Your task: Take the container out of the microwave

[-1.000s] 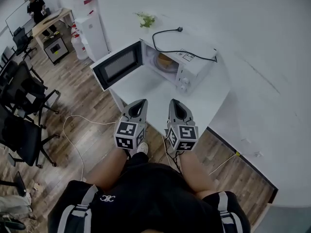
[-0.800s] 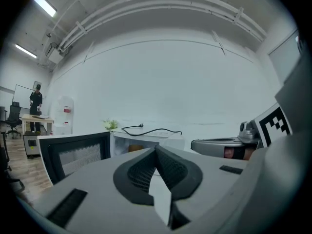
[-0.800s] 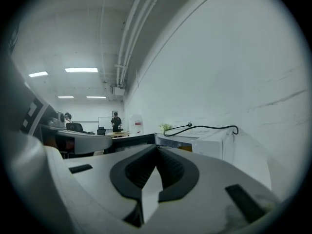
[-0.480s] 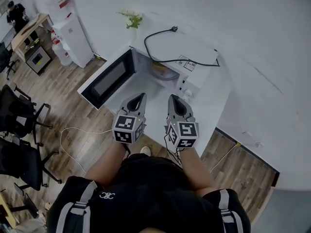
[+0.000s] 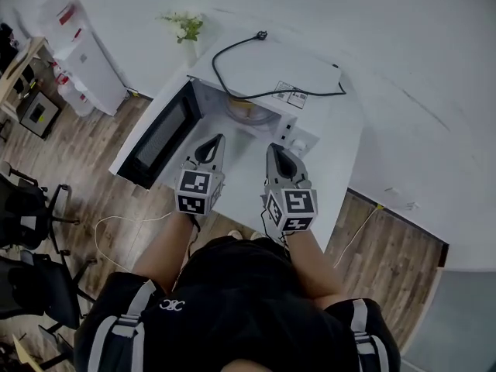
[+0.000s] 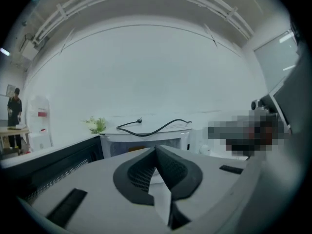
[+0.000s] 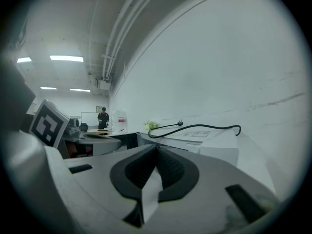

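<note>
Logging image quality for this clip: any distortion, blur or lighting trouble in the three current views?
Head view: evenly lit and sharp, with wide-angle bending toward the edges; the microwave reads clearly. Left gripper view: strong fisheye, black corners, a mosaic patch at right, the left hand-held gripper slightly soft up close. Right gripper view: same fisheye, ceiling lights bright at upper left, no glare elsewhere.

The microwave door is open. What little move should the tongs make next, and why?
Probably spread the left tongs and right tongs open while reaching toward the container. Both are shut and empty in front of the microwave. Its door is already open, and the container sits inside.
</note>
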